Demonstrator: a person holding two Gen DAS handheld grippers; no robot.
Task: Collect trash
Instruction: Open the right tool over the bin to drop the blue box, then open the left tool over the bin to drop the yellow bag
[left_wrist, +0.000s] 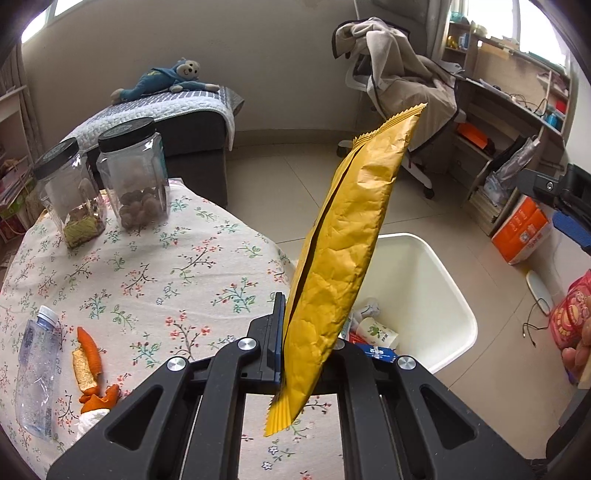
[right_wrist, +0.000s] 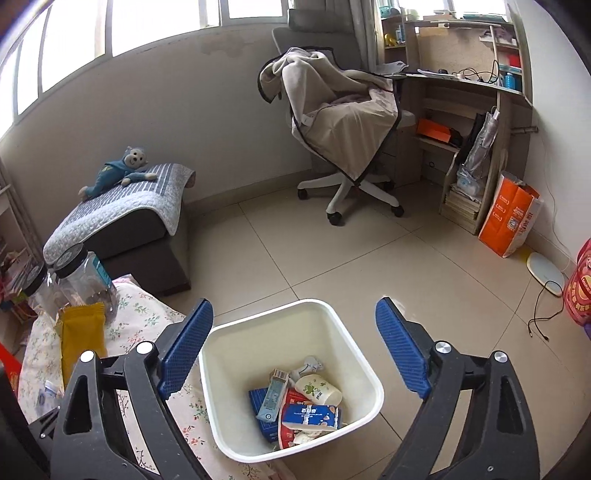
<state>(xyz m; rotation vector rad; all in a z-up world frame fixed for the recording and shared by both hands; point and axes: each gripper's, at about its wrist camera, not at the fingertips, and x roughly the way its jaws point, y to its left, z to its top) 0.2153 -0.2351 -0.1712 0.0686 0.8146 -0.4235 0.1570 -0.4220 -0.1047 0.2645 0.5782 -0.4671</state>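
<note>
My left gripper (left_wrist: 306, 350) is shut on a yellow snack wrapper (left_wrist: 351, 236) and holds it upright above the table edge, beside the white trash bin (left_wrist: 436, 266). The wrapper also shows at the left of the right wrist view (right_wrist: 81, 339). My right gripper (right_wrist: 295, 350) is open and empty, hovering above the bin (right_wrist: 221, 354), which holds cartons, a paper cup and tissue packs. On the floral tablecloth (left_wrist: 166, 273) lie a crushed plastic bottle (left_wrist: 37, 373), orange peel (left_wrist: 90, 362) and a white tissue (left_wrist: 92, 419).
Two black-lidded clear jars (left_wrist: 129, 177) stand at the table's far side. A dark bench with a quilt and a blue plush monkey (left_wrist: 166, 79) is behind. An office chair with a beige blanket (right_wrist: 332, 125), a desk and an orange bag (right_wrist: 509, 218) stand beyond the bin.
</note>
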